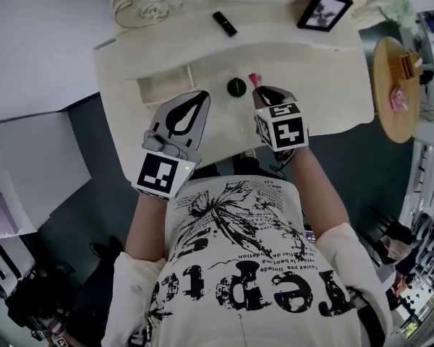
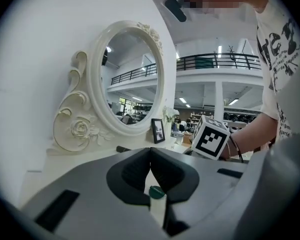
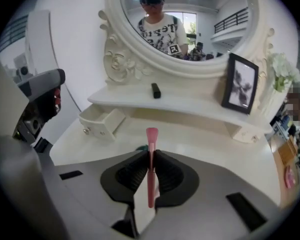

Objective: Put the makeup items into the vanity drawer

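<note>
Beneath the mirror [image 3: 186, 19], the cream desk [image 1: 325, 100] was seen, its drawer [image 1: 146, 91] pulled out. A pink makeup stick [image 3: 152, 136] was gripped by the right claw [image 3: 151, 155], right of the drawer; the left claw [image 2: 150, 151] was closed on nothing. The stick would best be lowered inside the drawer before being released.

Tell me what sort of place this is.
Probably a dressing-table set-up in a large open hall, not a bedroom. There is a white vanity with an ornate oval mirror and a small open drawer, but a railed mezzanine runs behind it.
</note>
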Tool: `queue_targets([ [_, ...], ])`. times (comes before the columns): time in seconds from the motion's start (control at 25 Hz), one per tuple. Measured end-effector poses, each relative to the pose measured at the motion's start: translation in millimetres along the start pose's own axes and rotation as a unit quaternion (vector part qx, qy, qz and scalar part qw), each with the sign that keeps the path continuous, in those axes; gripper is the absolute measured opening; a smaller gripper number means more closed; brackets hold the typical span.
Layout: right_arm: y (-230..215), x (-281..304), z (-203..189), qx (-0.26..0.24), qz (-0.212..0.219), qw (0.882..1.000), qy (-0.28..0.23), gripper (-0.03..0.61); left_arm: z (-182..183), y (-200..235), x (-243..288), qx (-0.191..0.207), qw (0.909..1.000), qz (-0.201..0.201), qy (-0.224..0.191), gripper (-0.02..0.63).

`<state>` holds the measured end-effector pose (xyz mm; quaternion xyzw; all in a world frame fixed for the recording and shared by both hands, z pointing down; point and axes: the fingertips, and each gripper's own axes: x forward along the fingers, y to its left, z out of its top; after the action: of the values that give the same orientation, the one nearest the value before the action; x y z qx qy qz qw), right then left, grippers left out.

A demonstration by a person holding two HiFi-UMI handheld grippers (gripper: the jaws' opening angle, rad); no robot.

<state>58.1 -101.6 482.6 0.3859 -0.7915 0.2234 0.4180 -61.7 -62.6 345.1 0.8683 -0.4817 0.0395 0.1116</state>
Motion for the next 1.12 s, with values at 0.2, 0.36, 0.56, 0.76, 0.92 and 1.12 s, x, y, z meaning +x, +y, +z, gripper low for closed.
queue_targets([
  [0.2,57.5,2.2,61.1,-0.080,0.073,0.993,-0.040,0.061,13.9,32.9,-46.0,0.002,0.9976,0.067,-0.016,0.014],
  [0.36,72.1,14.5,81.0,-0.156,0.119,0.979,-0.056,0.061,-0.7,38.6,-51.6,0.005,0.9942,0.106,0.015,0.014],
  [0.56,167.6,33.5,105.2,-0.260,0.165,0.950,-0.059,0.061,-8.0,79.5,-116.7,-0.010,0.9871,0.159,0.010,0.014],
  [0.76,211.5,47.8,114.2,-0.317,0.195,0.927,-0.047,0.061,-9.6,99.9,-146.9,-0.017,0.9822,0.187,0.010,0.014],
  [0.92,223.4,64.9,116.0,-0.335,0.206,0.919,-0.030,0.061,-15.4,112.6,-157.4,-0.021,0.9795,0.200,0.008,0.014],
  [1.12,226.4,76.1,114.4,-0.331,0.219,0.918,-0.020,0.063,-21.7,119.5,-161.3,-0.024,0.9782,0.206,0.011,0.014],
])
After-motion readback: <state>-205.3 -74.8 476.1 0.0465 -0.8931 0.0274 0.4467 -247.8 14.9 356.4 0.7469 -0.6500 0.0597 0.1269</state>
